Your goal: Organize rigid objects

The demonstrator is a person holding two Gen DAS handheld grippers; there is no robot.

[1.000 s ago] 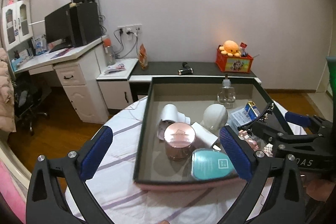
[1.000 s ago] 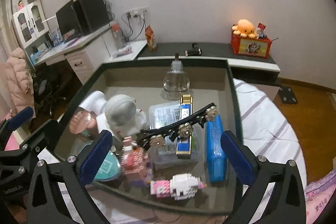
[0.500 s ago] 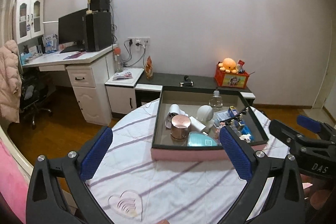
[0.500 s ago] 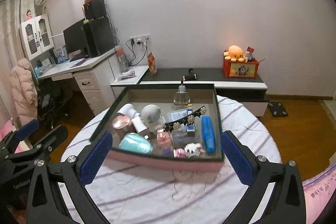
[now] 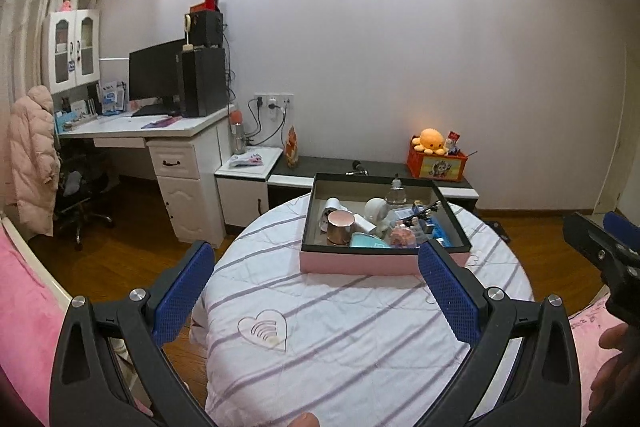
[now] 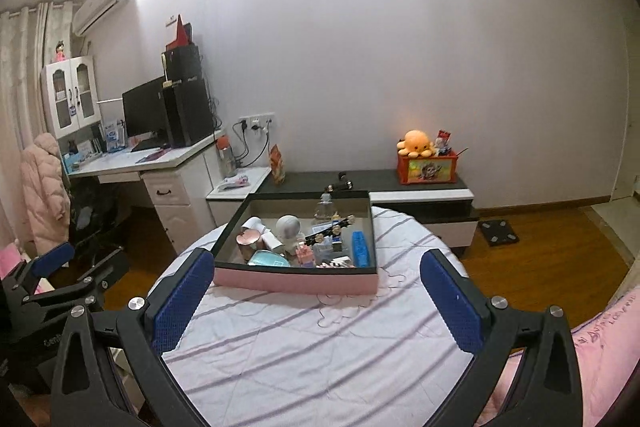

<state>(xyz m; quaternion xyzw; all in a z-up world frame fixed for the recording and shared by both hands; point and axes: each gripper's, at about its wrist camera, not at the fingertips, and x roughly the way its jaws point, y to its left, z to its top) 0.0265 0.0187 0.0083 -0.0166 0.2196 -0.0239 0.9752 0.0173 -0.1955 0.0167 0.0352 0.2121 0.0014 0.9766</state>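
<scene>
two grippers, left (image 5: pixel 316 287) and right (image 6: pixel 316 297), spread wide and empty, well short of pink tray (image 6: pixel 296 283) of clutter on striped table (image 6: pixel 320 339).

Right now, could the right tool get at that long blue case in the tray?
Probably yes. The right tool is open and empty, and the blue case lies uncovered along the tray's right wall. It is held back from the tray, so it must move forward first.
</scene>
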